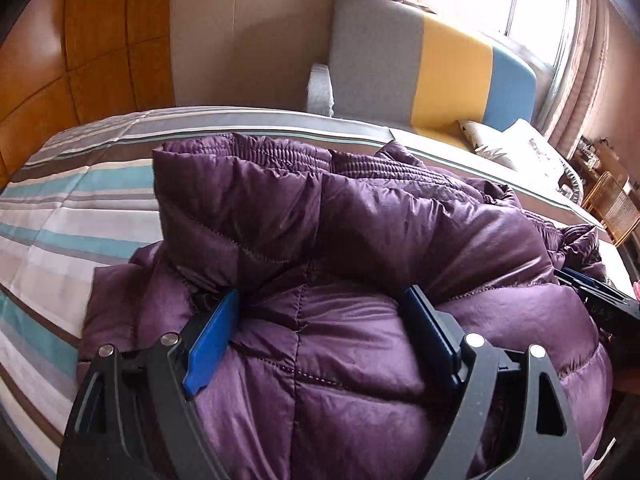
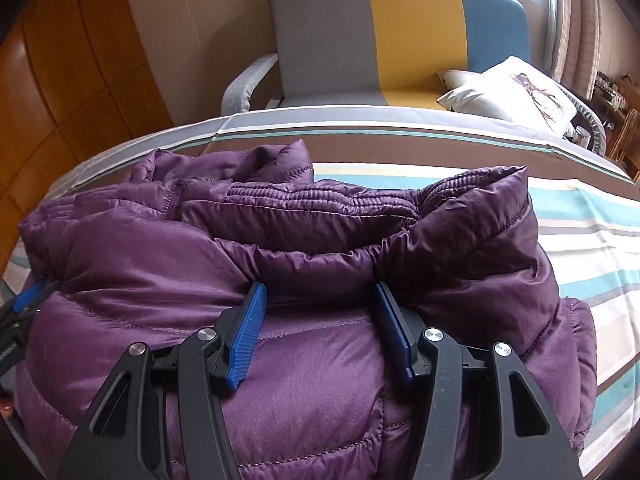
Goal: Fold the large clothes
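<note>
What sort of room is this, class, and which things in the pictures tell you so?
Most likely a bedroom at home. The purple puffer jacket lies on a bed with a striped cover, a grey, yellow and blue armchair with a cushion stands behind it, and a curtained window lets in daylight.

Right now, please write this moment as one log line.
left gripper: open | right gripper: open | both over purple quilted puffer jacket | jacket bunched on striped bedsheet
</note>
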